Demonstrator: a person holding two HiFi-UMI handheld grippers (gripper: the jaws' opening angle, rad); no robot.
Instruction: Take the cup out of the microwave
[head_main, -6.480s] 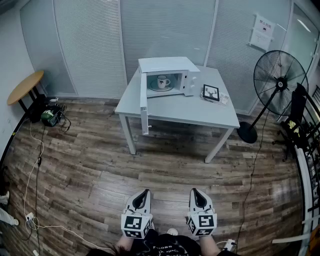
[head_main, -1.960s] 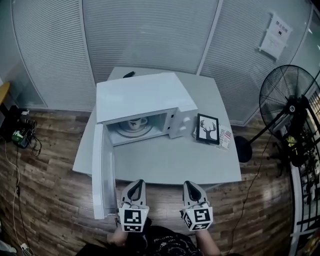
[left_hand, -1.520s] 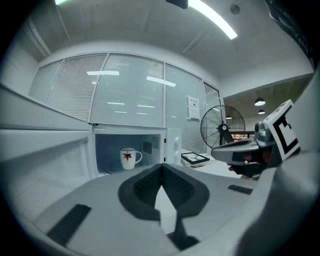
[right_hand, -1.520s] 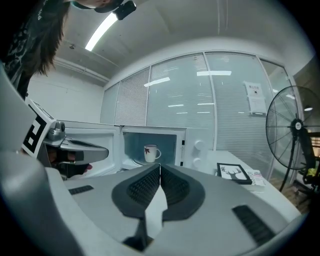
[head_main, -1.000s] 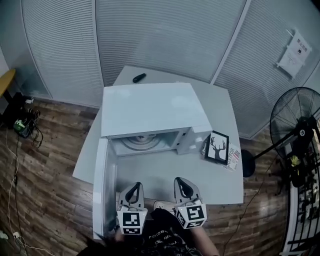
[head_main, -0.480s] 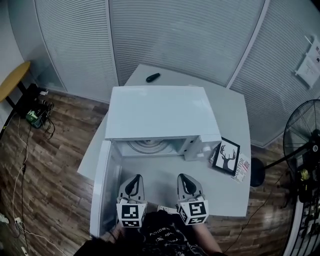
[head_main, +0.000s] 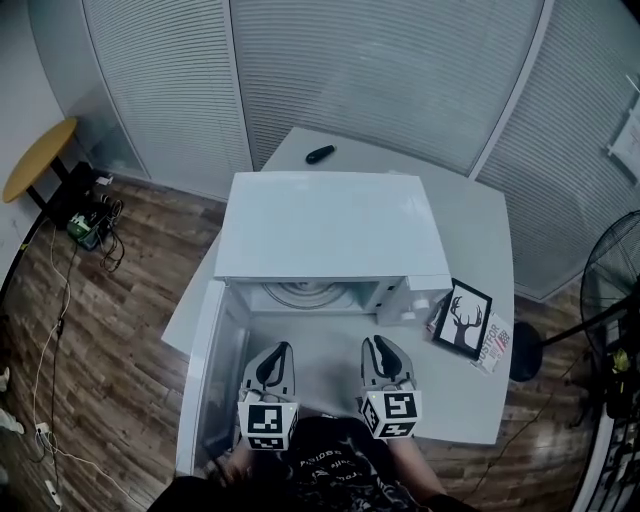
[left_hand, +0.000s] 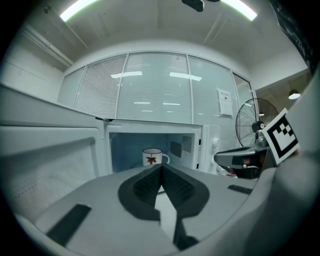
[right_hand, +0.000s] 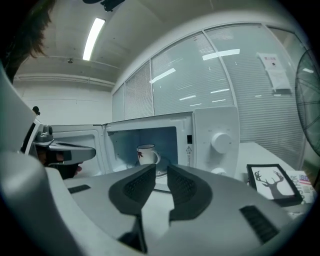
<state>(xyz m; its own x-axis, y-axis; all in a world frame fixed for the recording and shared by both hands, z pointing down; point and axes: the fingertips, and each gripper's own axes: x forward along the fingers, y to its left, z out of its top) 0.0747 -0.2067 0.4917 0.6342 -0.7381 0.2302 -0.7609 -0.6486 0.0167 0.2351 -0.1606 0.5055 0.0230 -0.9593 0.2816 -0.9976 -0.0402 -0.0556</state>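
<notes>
The white maple-leaf mug (left_hand: 152, 157) is standing upright deep inside the microwave (head_main: 325, 235), on its turntable, handle turned toward the control-panel side. The microwave door (head_main: 205, 375) is hanging wide open, leaving the cavity free to reach. Both grippers are hovering in front of the microwave's opening, short of it. The left gripper (head_main: 283, 348) is keeping its jaws pressed together, empty. The right gripper (head_main: 373, 344) is opening its jaws, nothing between them, probably readying for the mug.
</notes>
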